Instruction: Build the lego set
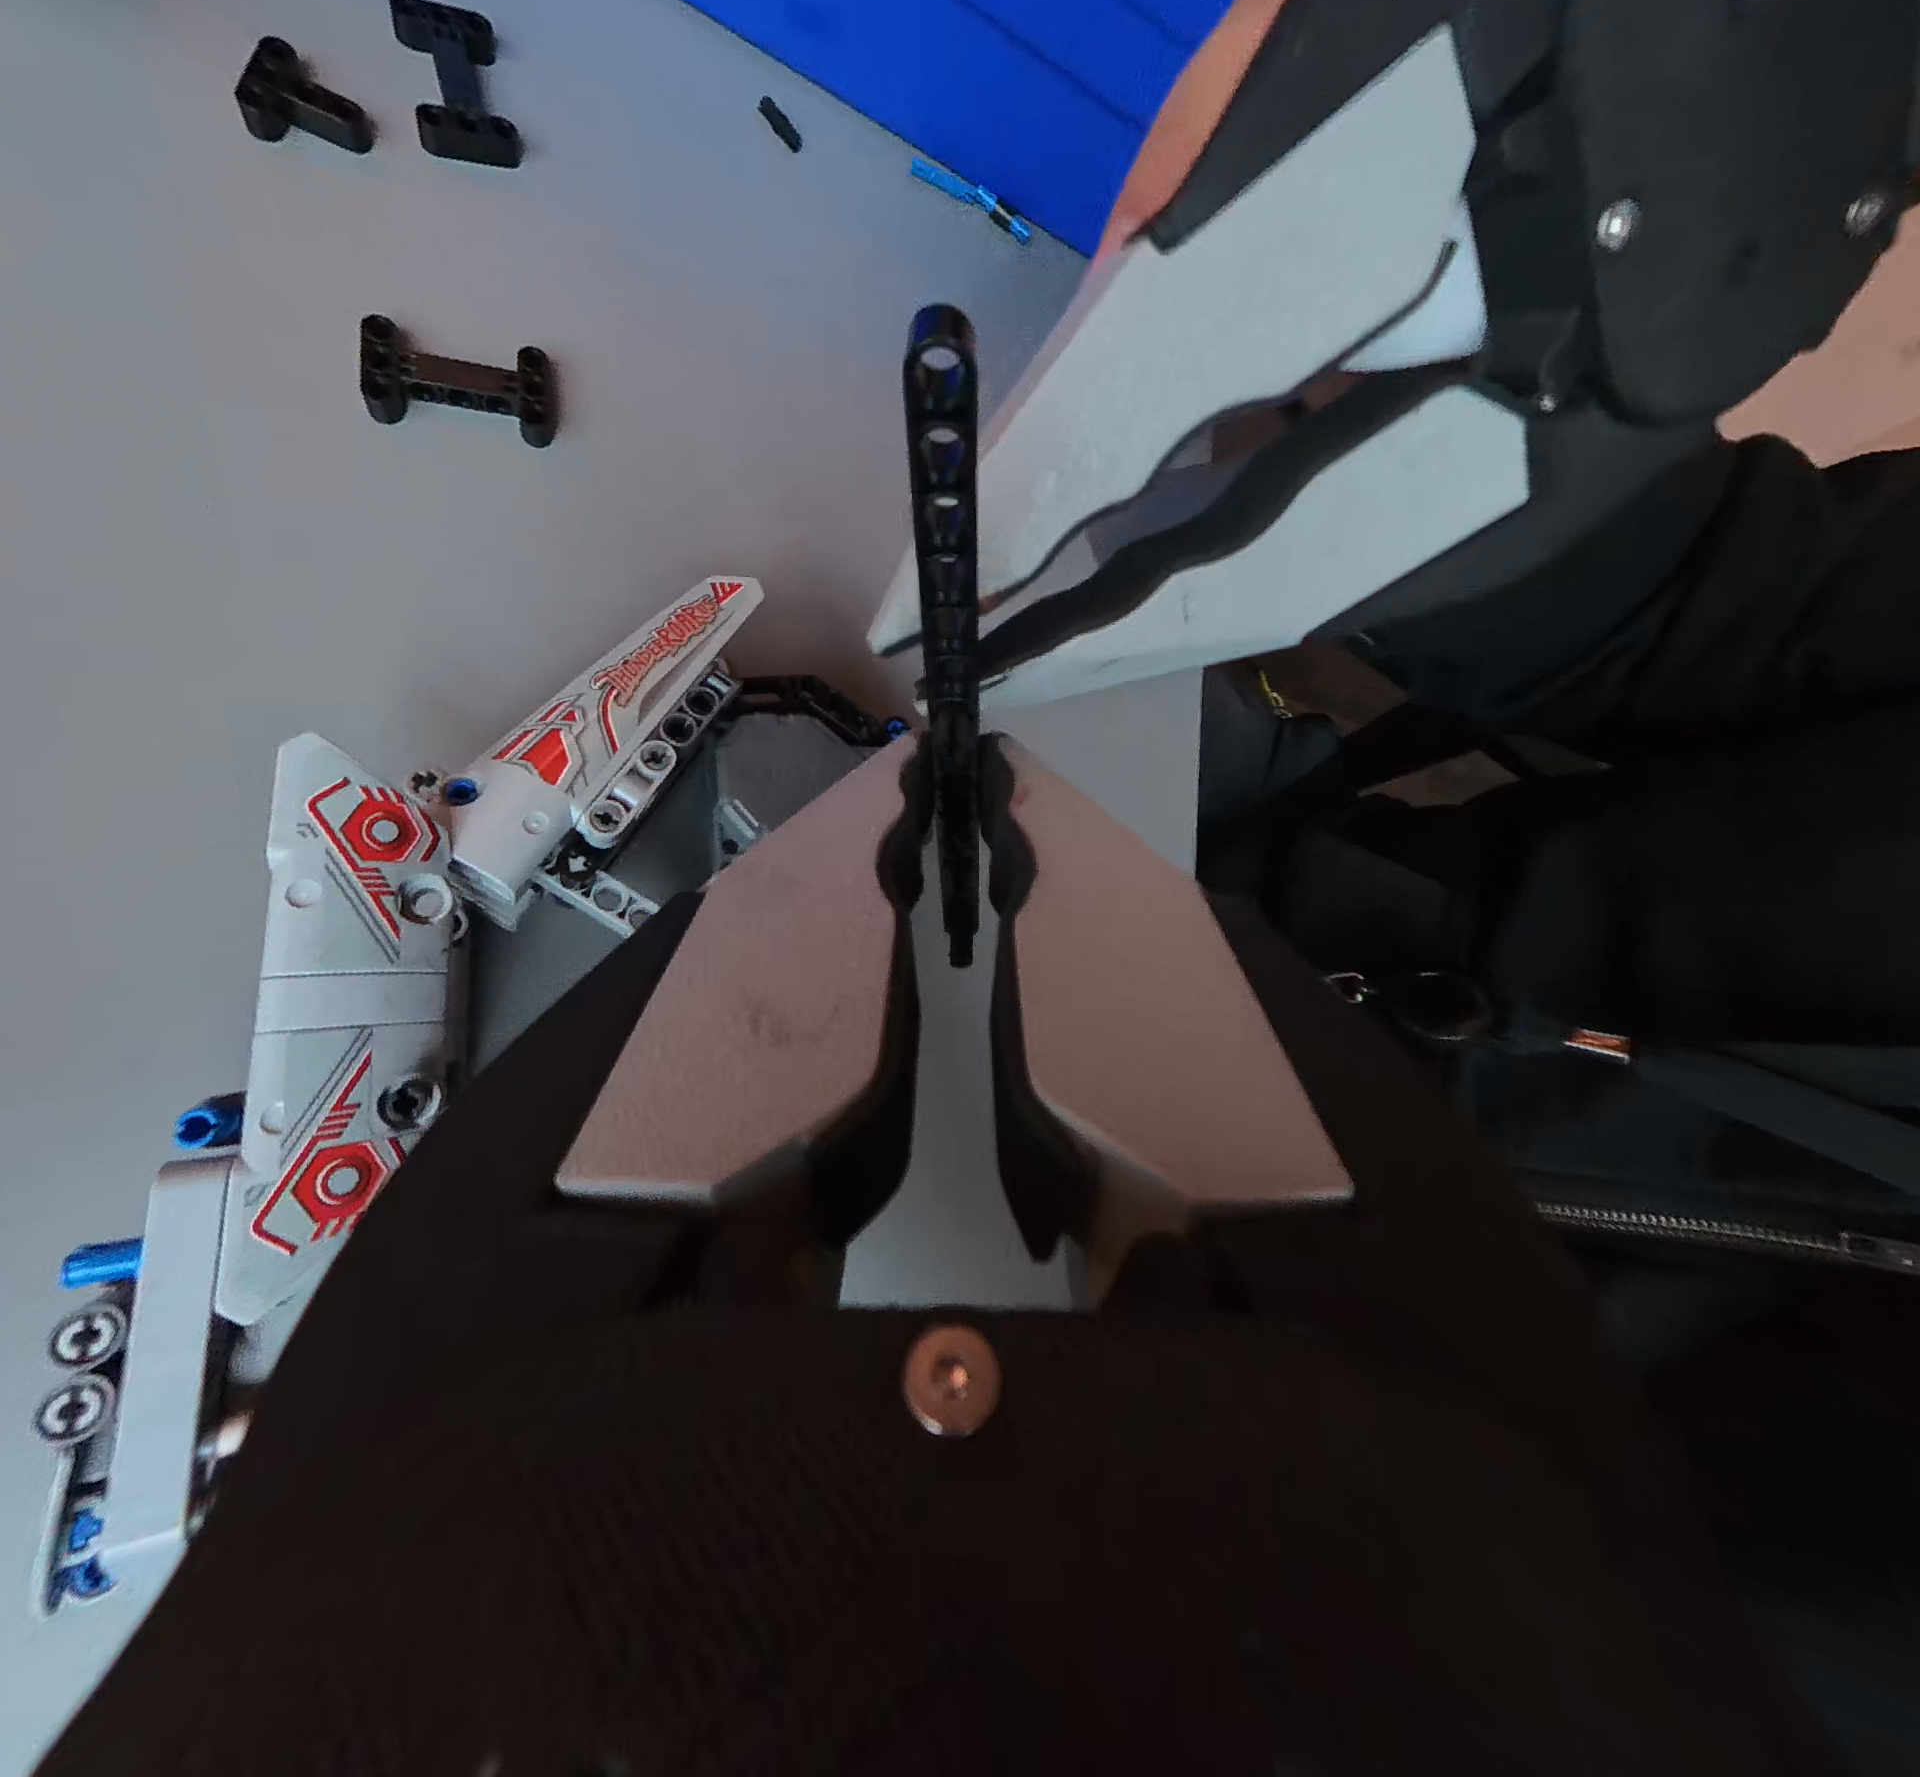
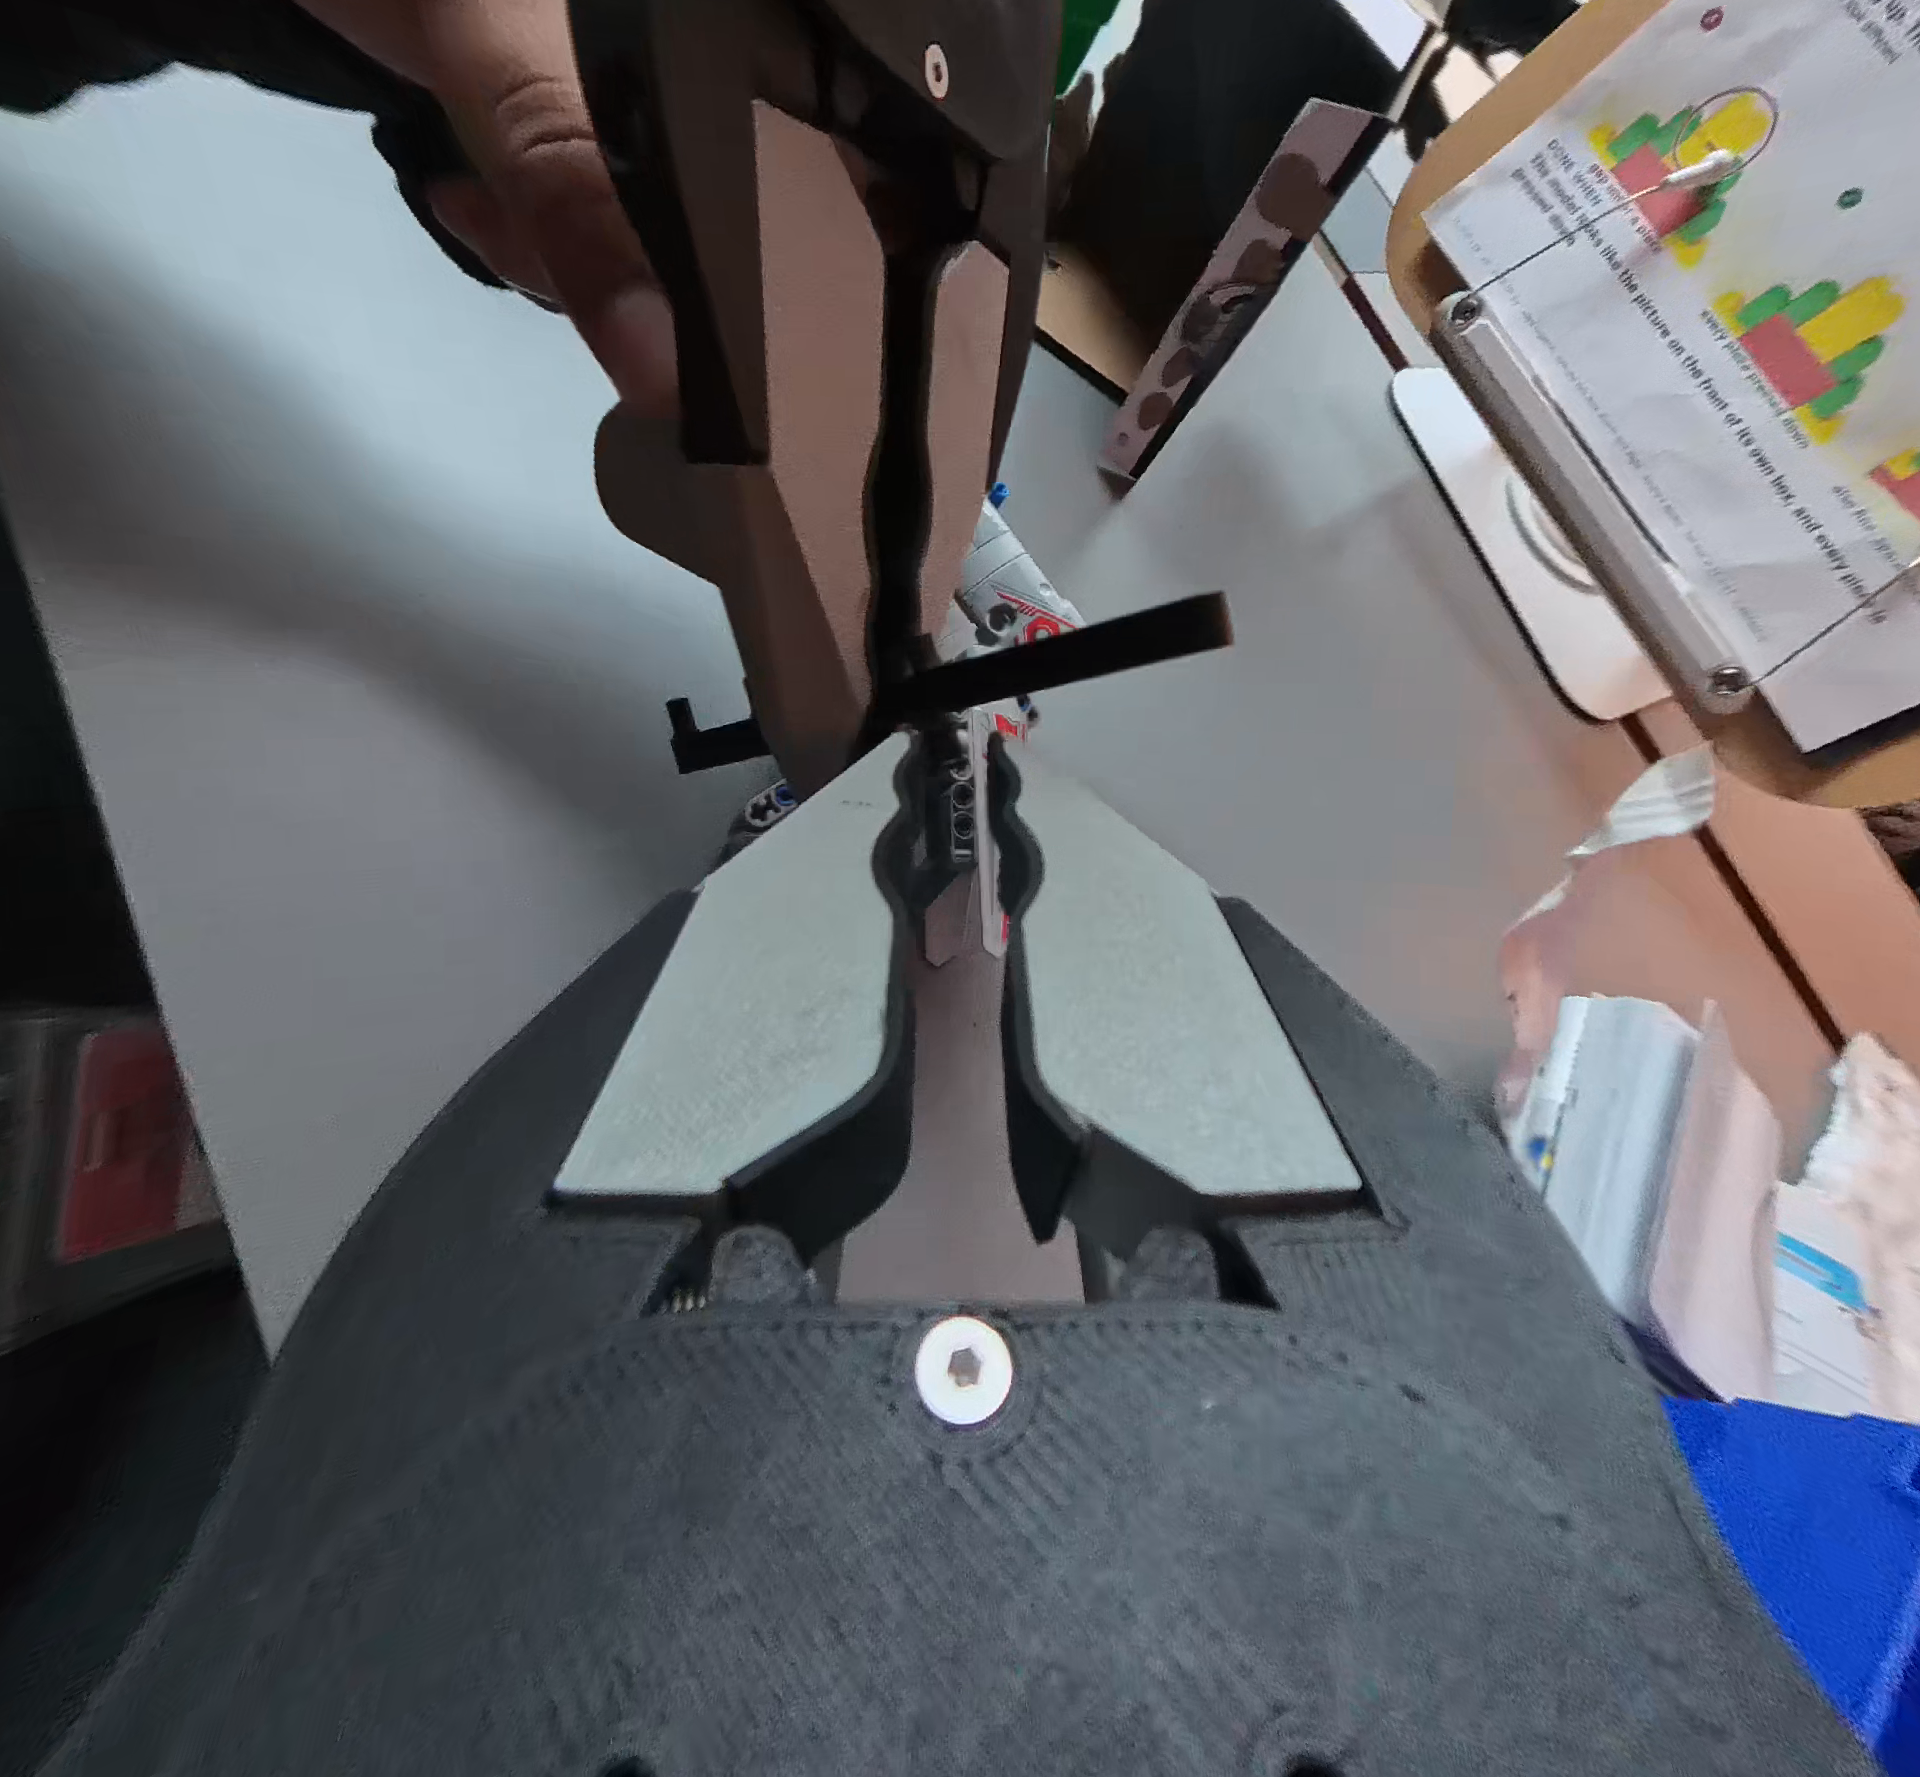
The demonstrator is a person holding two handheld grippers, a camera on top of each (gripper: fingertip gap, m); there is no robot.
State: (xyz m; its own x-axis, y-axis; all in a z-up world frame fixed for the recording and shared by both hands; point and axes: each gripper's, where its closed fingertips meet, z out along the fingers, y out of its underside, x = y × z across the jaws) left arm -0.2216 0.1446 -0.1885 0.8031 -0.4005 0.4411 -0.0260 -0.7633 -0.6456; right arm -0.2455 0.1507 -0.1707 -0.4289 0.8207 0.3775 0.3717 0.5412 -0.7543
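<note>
Grey table (image 1: 623, 501) edge beside left gripper (image 1: 956, 771) clamping black beam (image 1: 943, 522)

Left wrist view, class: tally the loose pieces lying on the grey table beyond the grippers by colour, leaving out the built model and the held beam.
Black pieces: 4 (H-frame, angled piece, H-frame, small pin)
Blue pieces: 1 (axle pin)
Total: 5

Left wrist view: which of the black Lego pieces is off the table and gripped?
The long black beam with a row of holes, clamped in the left gripper. The L-shaped piece and both H-shaped pieces lie loose on the table.
</note>
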